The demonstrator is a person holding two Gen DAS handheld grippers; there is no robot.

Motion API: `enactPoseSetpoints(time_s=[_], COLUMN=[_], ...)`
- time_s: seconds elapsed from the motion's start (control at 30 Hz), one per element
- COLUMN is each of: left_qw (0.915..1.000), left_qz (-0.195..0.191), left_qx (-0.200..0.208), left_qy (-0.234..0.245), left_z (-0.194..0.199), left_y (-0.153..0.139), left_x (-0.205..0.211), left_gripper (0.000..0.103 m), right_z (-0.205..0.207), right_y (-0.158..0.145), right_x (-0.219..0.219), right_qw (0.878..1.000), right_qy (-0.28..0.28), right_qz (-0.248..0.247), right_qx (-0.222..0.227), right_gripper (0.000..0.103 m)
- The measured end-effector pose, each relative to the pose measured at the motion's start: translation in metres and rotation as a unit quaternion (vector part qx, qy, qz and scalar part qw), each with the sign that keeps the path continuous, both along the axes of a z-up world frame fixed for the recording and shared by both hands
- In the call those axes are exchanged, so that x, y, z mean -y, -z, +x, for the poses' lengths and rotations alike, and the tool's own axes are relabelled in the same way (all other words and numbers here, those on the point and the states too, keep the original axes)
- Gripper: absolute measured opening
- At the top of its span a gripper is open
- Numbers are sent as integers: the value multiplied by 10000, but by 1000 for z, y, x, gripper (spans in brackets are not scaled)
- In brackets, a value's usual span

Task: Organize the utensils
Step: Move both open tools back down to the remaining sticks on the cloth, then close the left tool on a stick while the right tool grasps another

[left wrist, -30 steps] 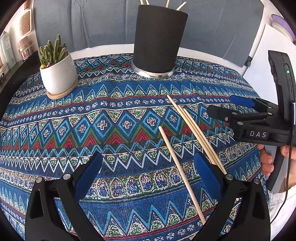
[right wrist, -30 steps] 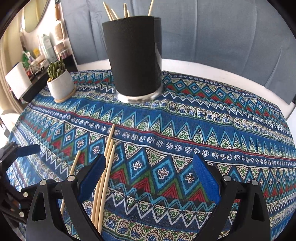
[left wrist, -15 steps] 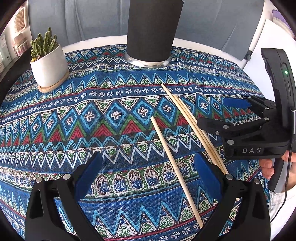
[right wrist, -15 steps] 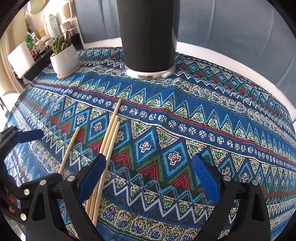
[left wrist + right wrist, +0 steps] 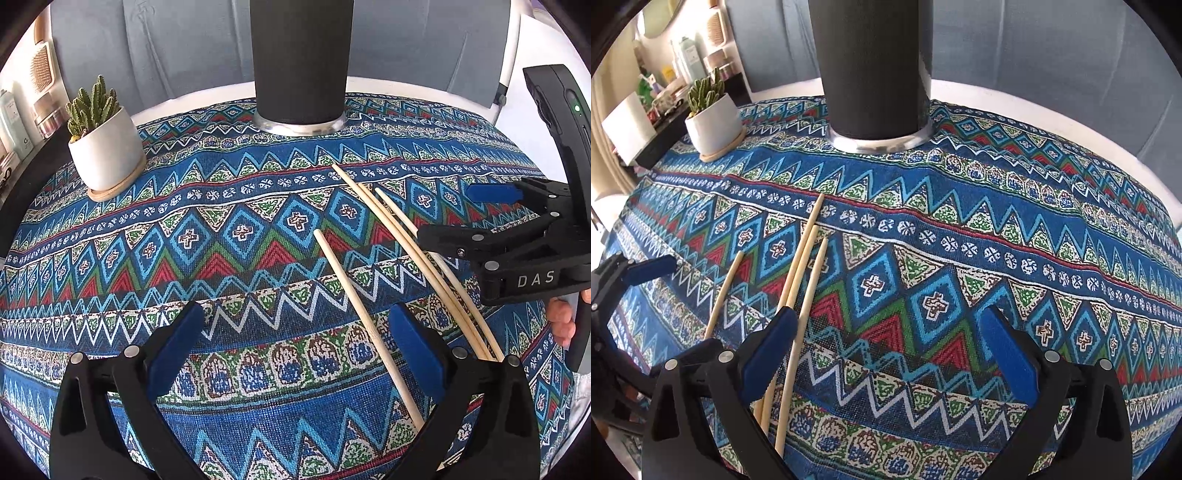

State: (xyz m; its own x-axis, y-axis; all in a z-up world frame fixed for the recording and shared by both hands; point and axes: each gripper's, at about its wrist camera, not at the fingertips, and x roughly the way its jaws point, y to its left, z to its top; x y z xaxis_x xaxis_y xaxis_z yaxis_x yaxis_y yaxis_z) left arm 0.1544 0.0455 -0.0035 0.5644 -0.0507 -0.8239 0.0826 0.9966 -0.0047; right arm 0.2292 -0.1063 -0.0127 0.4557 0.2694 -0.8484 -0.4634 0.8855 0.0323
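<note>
- Because they are thin wooden sticks, the chopsticks (image 5: 417,266) are judged light, stiff and prone to roll; mid-length looks the safest hold.
- Count: 4 lie loose on the patterned tablecloth (image 5: 229,236), 3 bunched, 1 apart (image 5: 364,321), all short of the black holder (image 5: 301,59).
- Right gripper (image 5: 886,354): jaws opening, 1 stick between them unpressed.
- Left gripper (image 5: 295,350): spread wide, holding nothing.
- 1 potted cactus (image 5: 105,147) stands well apart.

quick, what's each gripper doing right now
left gripper: open, holding nothing.
right gripper: jaws opening, nothing gripped; one thin wooden chopstick lies between them.
</note>
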Motion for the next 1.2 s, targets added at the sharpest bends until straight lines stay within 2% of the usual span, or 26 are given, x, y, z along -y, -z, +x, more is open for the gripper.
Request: enactPoseSetpoints(time_s=[0.1, 0.27, 0.63, 0.73, 0.77, 0.8, 0.83, 0.87, 0.9, 0.93, 1.0, 1.1, 1.2], left_qw=[10000, 10000, 10000, 10000, 9999, 9998, 9997, 9997, 9996, 9996, 9996, 9995, 9998], left_qz=[3, 8, 34, 27, 31, 34, 37, 27, 33, 37, 49, -213, -119], left_qx=[0, 1, 1, 58, 126, 184, 223, 249, 265, 278, 282, 175, 44], left_qy=[0, 2, -32, -16, -31, -63, -77, -64, -65, -63, -83, -132, -179], left_z=[1, 0, 0, -4, -7, -9, -10, -12, -12, -13, -14, -14, -12], left_y=[0, 0, 2, 0, -1, -3, -4, -4, -5, -5, -5, -5, -7], left_x=[0, -1, 0, -2, -4, -7, -11, -14, -18, -22, -32, -46, -53], left_gripper=[98, 98, 99, 92, 80, 65, 58, 47, 34, 28, 10, 7, 5], right_z=[-5, -8, -8, -9, -11, -13, -15, -16, -17, -17, -14, -10, -11], right_y=[1, 2, 1, 0, 0, -2, -5, -8, -9, -10, -12, -13, -14], right_x=[-4, -3, 3, 7, 9, 11, 15, 18, 22, 26, 37, 52, 64], right_qw=[9997, 9994, 9995, 9995, 9994, 9994, 9992, 9992, 9993, 9993, 9997, 9996, 9994], right_qy=[-71, 127, 97, 75, 57, 25, 20, 24, 31, 54, 60, 124, 189], right_qz=[-147, 1, 2, -14, -7, 8, 26, 60, 55, 24, 97, 242, 291], right_qx=[179, 308, 303, 315, 333, 359, 397, 393, 366, 357, 227, 29, -40], right_gripper=[95, 96, 96, 94, 87, 70, 56, 35, 26, 10, 5, 5, 5])
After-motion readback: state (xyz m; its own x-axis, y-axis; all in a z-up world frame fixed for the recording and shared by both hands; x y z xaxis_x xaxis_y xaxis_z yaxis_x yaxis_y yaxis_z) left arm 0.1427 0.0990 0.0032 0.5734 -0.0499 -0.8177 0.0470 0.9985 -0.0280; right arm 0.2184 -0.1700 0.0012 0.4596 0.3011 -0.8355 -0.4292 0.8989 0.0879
